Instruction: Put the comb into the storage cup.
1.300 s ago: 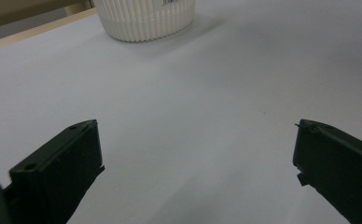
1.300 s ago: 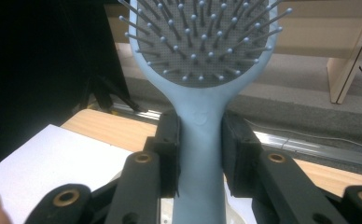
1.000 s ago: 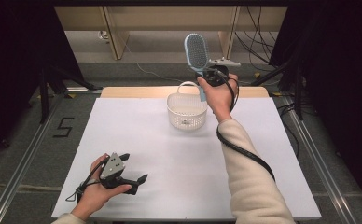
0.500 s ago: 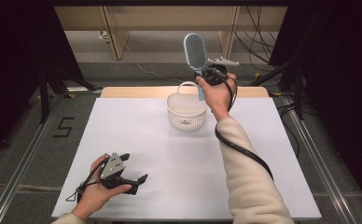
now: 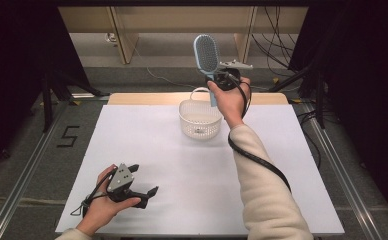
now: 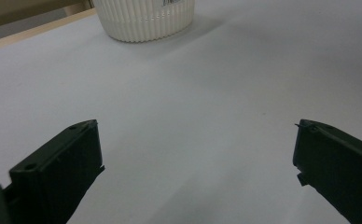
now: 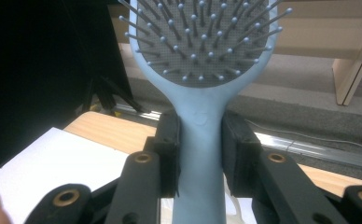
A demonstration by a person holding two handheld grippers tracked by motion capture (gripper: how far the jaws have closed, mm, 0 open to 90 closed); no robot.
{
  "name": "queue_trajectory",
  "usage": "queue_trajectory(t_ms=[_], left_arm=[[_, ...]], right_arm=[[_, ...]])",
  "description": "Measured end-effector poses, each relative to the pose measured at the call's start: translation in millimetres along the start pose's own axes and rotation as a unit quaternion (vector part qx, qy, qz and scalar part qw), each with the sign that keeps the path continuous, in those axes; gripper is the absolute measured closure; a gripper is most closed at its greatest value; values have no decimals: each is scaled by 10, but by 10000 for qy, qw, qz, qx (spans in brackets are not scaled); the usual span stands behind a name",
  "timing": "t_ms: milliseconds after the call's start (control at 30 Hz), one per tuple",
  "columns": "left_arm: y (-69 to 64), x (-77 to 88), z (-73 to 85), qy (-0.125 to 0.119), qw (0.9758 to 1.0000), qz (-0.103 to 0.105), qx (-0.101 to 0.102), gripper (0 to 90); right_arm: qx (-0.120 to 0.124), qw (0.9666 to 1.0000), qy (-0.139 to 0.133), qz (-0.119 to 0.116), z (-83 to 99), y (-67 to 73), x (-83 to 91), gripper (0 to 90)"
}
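A white sheet (image 5: 182, 165) covers the worktop (image 5: 132, 98), whose wooden edge shows at twelve o'clock. On the grey floor at nine o'clock sits a black "5" mark (image 5: 68, 136). Cables (image 5: 282, 30) trail toward one o'clock.

Almost nothing differs: the light-blue hairbrush (image 5: 206, 56), clamped by the right gripper (image 5: 217, 82), sits a shade lower over the white basket (image 5: 200, 119).

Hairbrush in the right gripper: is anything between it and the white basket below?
Nothing visible does. The right gripper clamps the hairbrush by its handle, upright, just above the white basket, whose open top looks empty. The left gripper rests far off, open.
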State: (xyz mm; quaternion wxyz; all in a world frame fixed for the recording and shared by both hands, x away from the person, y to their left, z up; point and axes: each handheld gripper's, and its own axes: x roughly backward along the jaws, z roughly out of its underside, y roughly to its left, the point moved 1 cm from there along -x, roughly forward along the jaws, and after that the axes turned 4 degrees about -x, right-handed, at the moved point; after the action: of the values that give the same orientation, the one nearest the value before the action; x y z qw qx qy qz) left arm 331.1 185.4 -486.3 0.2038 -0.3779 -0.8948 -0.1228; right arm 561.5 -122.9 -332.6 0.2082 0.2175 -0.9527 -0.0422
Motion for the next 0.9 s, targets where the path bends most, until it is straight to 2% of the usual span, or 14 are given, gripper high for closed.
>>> queue_trajectory(t_ms=[900], left_arm=[[5,-3,1,10,10000,-5,-13,7]], right_arm=[[50,10000,2,-37,-22,32,-57,707]])
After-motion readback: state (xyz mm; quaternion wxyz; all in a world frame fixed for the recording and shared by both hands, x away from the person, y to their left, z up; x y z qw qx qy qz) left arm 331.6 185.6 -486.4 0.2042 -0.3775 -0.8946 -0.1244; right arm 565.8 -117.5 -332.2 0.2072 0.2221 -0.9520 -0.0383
